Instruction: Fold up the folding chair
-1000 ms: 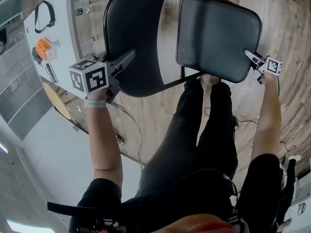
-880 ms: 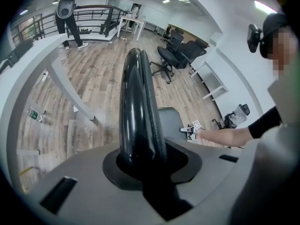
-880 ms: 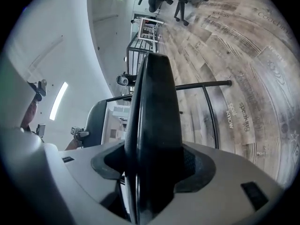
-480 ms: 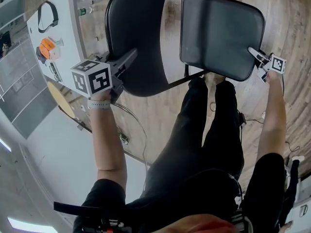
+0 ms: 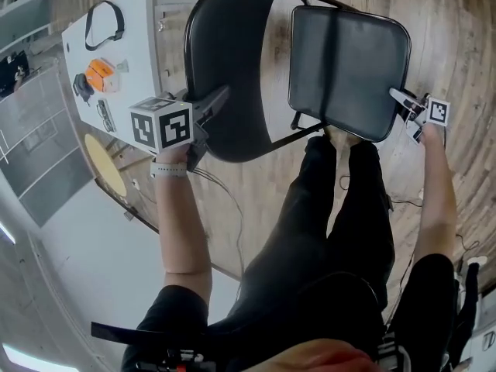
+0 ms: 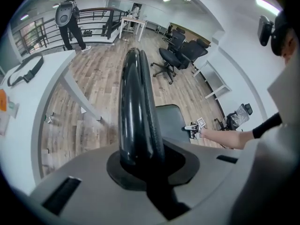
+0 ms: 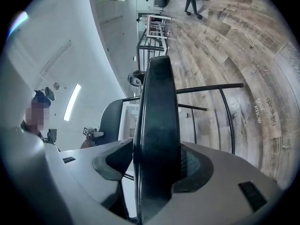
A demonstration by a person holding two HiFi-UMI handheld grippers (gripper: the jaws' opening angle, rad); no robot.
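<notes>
The black folding chair stands on the wood floor in front of me. My left gripper (image 5: 220, 99) is shut on the top edge of its curved backrest (image 5: 232, 60). In the left gripper view that edge (image 6: 136, 102) fills the jaws, which have just been closing on it. My right gripper (image 5: 400, 98) grips the front edge of the padded seat (image 5: 349, 60). Its jaws have also just been closing, and the seat edge (image 7: 157, 125) sits tight between them. The seat is tipped up off level. Each gripper shows small in the other's view: the right gripper (image 6: 191, 128) and the left gripper (image 7: 93, 133).
A white table (image 5: 136, 29) stands at the left with a black strap and an orange object (image 5: 99, 74). My legs (image 5: 333, 208) are just behind the chair. Office chairs (image 6: 180, 50), a railing and a person (image 6: 70, 25) are farther off. The chair's thin metal frame (image 7: 206, 88) runs below the seat.
The right gripper has risen with the seat's front edge, and the seat has tipped upward. The left gripper has lifted a little with the backrest.
</notes>
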